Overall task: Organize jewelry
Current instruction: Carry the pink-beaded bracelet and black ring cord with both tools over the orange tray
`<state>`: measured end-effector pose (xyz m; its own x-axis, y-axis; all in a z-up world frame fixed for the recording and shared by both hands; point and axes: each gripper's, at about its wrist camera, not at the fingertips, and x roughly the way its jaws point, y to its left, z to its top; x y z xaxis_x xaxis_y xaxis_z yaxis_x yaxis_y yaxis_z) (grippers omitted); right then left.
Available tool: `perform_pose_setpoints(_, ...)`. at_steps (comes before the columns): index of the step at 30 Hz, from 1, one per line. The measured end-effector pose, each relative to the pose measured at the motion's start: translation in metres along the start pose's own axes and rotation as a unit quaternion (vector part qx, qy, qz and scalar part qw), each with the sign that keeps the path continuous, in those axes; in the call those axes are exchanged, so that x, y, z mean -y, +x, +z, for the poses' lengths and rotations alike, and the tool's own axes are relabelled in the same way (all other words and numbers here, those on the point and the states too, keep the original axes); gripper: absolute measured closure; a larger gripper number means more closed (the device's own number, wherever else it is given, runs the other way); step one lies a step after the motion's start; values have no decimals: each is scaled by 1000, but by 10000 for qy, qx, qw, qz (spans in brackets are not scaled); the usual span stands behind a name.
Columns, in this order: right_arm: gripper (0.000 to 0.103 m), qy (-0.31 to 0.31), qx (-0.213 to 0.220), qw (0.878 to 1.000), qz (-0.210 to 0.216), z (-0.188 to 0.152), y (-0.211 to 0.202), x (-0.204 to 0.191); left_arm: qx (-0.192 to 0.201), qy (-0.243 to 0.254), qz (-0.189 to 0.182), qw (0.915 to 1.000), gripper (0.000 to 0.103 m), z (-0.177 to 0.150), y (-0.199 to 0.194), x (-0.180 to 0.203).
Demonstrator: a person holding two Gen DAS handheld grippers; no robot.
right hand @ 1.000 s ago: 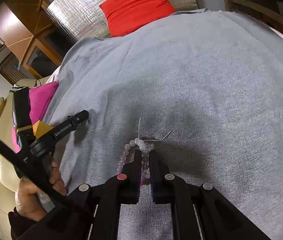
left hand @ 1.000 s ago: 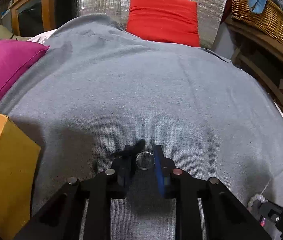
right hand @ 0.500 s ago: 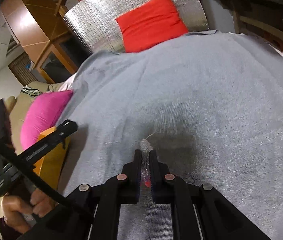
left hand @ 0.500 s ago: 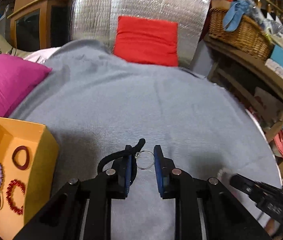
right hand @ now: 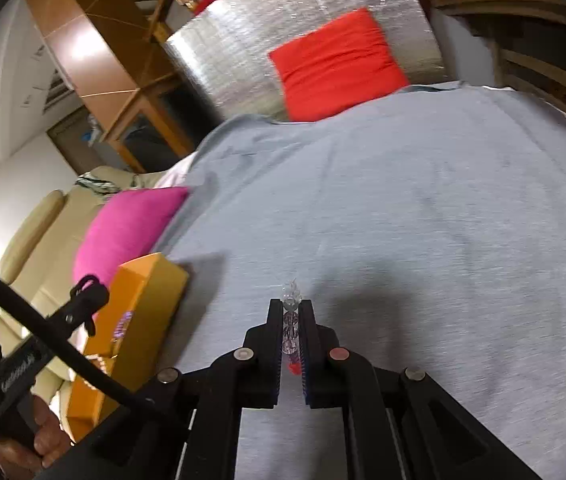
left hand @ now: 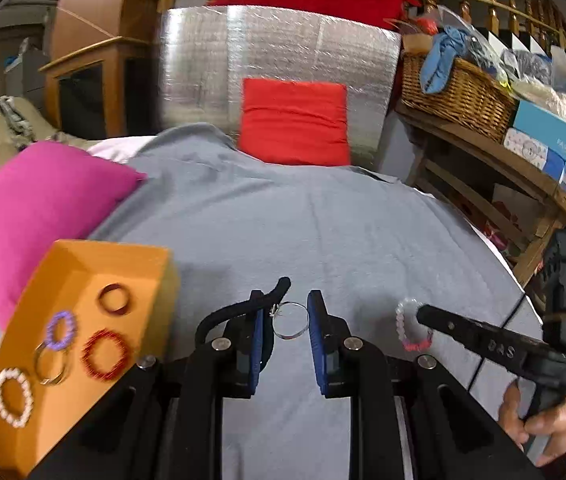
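Observation:
My left gripper (left hand: 285, 314) is shut on a thin clear ring bangle (left hand: 291, 320) and holds it above the grey cloth (left hand: 323, 232). My right gripper (right hand: 291, 312) is shut on a clear beaded bracelet (right hand: 291, 320) with a pink-red part; the bracelet also shows in the left wrist view (left hand: 409, 326). An orange tray (left hand: 15, 432) lies at the left and holds several bracelets: dark red, purple, red beaded, metal and white beaded. The tray also shows in the right wrist view (right hand: 143, 304).
A pink cushion (left hand: 39, 196) lies behind the tray. A red cushion (left hand: 295, 120) leans on a silver panel (left hand: 275, 48) at the back. A wooden shelf with a wicker basket (left hand: 455, 96) and boxes stands on the right.
Both grippers have lifted off the cloth with their pieces. The left view now takes in more of the orange tray and the room, and the right gripper with its bracelet shows at its right.

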<state>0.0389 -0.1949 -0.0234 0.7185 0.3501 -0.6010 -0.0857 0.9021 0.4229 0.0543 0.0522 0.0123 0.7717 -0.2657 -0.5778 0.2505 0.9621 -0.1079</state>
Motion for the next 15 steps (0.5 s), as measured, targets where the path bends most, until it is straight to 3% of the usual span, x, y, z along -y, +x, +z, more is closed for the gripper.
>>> perform_pose_setpoints(5, 95, -177, -4, 9977, 660, -10, 4, -46, 98, -109, 271, 9995, 81, -16, -48, -36)
perform_pose_setpoints(9, 95, -450, -195, 9912, 1232, -22, 14, -96, 86, -125, 707, 9974, 81, -33, -89, -81)
perform_pose_setpoints(15, 95, -707, -557, 9722, 2160, -47, 25, -177, -125, -458, 1202, 9916, 81, -67, -123, -145)
